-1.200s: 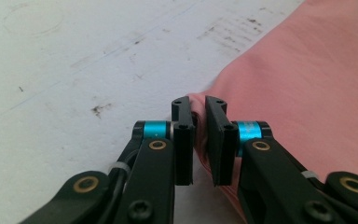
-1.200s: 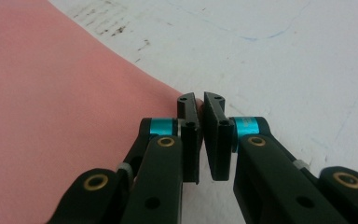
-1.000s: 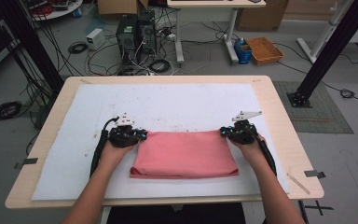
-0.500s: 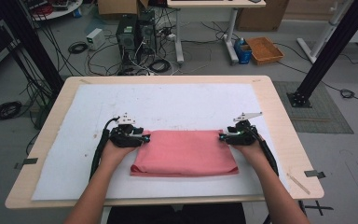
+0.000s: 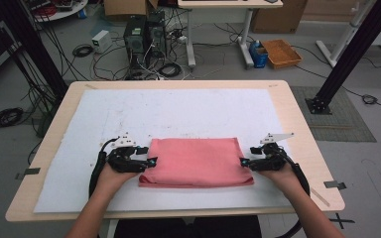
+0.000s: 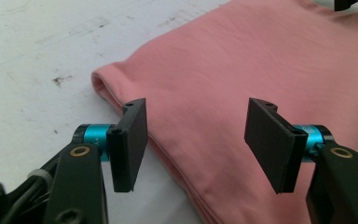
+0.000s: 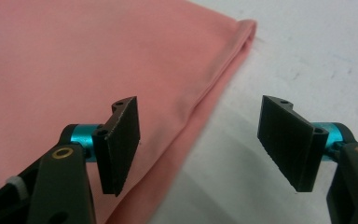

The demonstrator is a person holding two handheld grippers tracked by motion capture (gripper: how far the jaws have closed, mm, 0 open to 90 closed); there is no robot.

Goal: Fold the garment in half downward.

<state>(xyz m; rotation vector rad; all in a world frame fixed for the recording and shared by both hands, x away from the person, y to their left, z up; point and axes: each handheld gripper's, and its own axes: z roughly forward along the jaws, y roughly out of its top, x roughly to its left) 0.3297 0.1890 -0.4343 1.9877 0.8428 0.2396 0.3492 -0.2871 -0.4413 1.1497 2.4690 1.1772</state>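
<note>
Both grippers have backed off the folded pink cloth [image 5: 196, 161], which lies flat on the table [image 5: 297, 124]; left gripper [image 5: 150, 162] and right gripper [image 5: 243, 161] now flank its short edges, fingers open and empty — the fold looks finished

No readable text, labels, brands or numbers anywhere; floor boxes too small to tell.

One pink cloth [image 5: 196, 161], two hand-held grippers [image 5: 152, 161] [image 5: 243, 161]
</note>
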